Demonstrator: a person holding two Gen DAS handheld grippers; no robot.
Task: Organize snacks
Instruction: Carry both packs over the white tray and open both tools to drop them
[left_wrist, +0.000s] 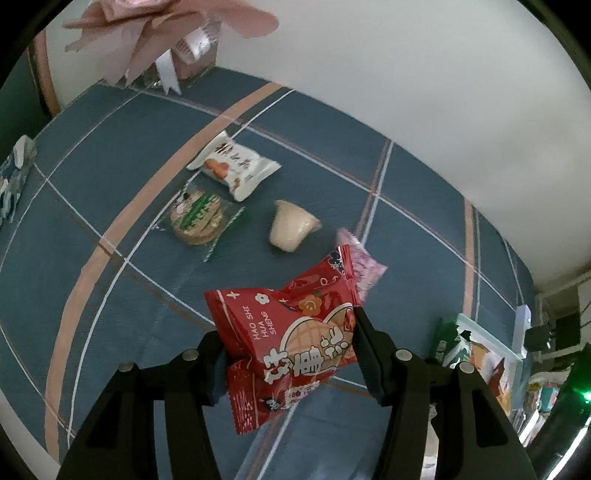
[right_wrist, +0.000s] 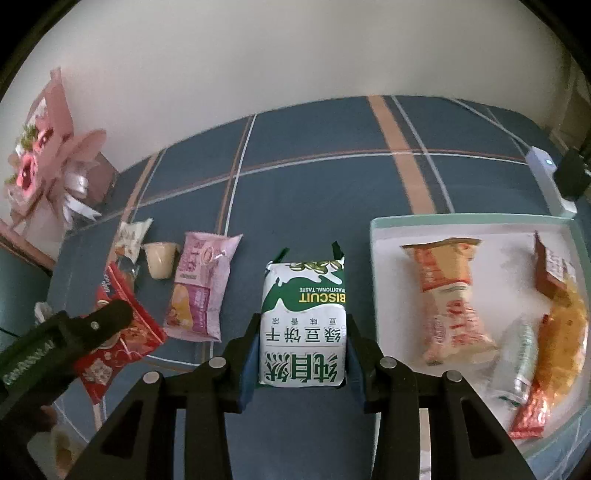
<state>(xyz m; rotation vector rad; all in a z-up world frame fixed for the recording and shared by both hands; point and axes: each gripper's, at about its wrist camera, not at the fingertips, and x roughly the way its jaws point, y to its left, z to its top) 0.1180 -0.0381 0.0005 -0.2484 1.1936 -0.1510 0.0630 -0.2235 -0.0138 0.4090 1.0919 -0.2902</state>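
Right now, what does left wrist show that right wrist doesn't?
Left wrist only: round cracker pack, and the left gripper end-on, shut on the red snack bag. Right wrist only: right gripper shut on the green biscuit pack, most of the tray interior. Both: red bag, pink packet, jelly cup, plaid cloth.

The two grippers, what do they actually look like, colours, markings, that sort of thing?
Both are matte black plastic. The right gripper has angular linkage arms with round silver pivot pins and blue pads inside its fingers. The left gripper is built the same way; in the right wrist view its side bears white lettering, too blurred to read. No cables or sleeves are visible.
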